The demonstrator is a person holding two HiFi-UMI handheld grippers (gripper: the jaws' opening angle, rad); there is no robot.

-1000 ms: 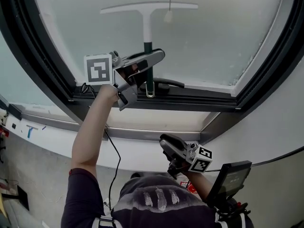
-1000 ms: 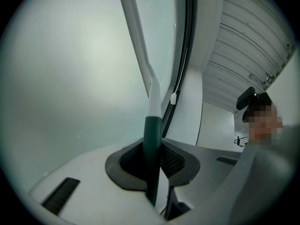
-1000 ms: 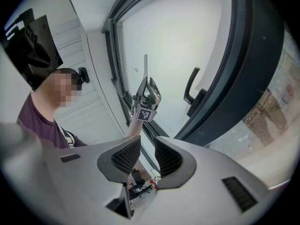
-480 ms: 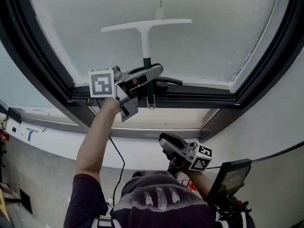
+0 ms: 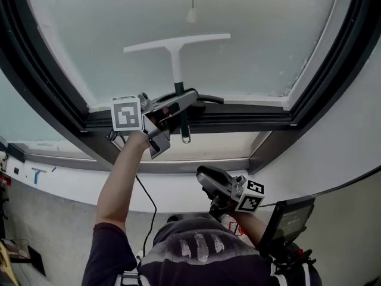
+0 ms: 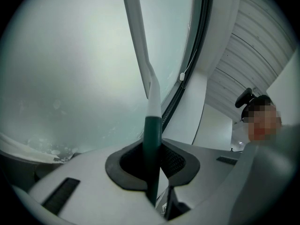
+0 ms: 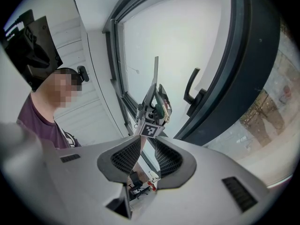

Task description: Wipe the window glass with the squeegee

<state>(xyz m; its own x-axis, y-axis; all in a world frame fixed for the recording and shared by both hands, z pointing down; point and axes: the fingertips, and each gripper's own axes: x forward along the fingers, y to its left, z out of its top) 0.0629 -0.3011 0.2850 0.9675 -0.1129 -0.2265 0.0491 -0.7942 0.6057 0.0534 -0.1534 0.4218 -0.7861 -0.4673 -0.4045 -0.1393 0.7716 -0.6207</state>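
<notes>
The squeegee has a white T-shaped blade (image 5: 177, 42) lying against the frosted window glass (image 5: 256, 34) and a dark green handle (image 5: 179, 94). My left gripper (image 5: 172, 107) is raised to the bottom of the pane and is shut on that green handle (image 6: 152, 139); the white blade (image 6: 137, 36) runs up the glass (image 6: 70, 69). My right gripper (image 5: 215, 186) hangs low near the person's chest, away from the window. In the right gripper view its jaws (image 7: 143, 156) stand a little apart with nothing between them, and the left gripper (image 7: 154, 114) shows beyond.
A dark window frame (image 5: 238, 115) runs under the pane with a black lever handle (image 5: 208, 98) just right of my left gripper. A pull cord with a white weight (image 5: 191, 14) hangs above the blade. A black screen (image 5: 290, 222) stands at lower right.
My left gripper has drawn the squeegee down the glass; the blade now sits below the cord weight instead of above it. The right gripper has hardly moved.
</notes>
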